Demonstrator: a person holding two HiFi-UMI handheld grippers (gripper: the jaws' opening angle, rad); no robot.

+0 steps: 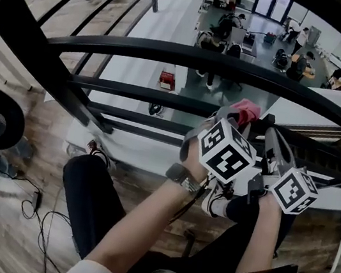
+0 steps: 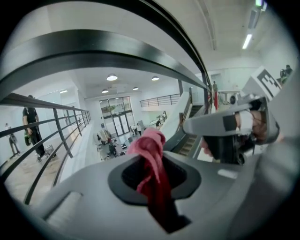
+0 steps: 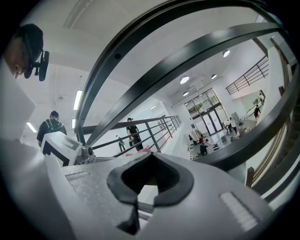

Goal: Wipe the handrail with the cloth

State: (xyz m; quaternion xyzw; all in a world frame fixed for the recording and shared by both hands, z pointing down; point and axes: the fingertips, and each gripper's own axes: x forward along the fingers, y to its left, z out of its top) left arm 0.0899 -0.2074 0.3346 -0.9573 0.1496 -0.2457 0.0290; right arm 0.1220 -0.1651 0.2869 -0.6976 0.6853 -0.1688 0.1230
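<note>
My left fingers [image 2: 84,187] pinch only a thin fold of cloth [image 2: 152,161], right fingers [image 3: 211,187] closed empty; rubbing the handrail [image 1: 171,54] at 12 o'clock could yank it loose.

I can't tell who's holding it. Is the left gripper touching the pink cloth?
Touching. The left gripper is shut on the pink cloth, shown in its own view.
</note>
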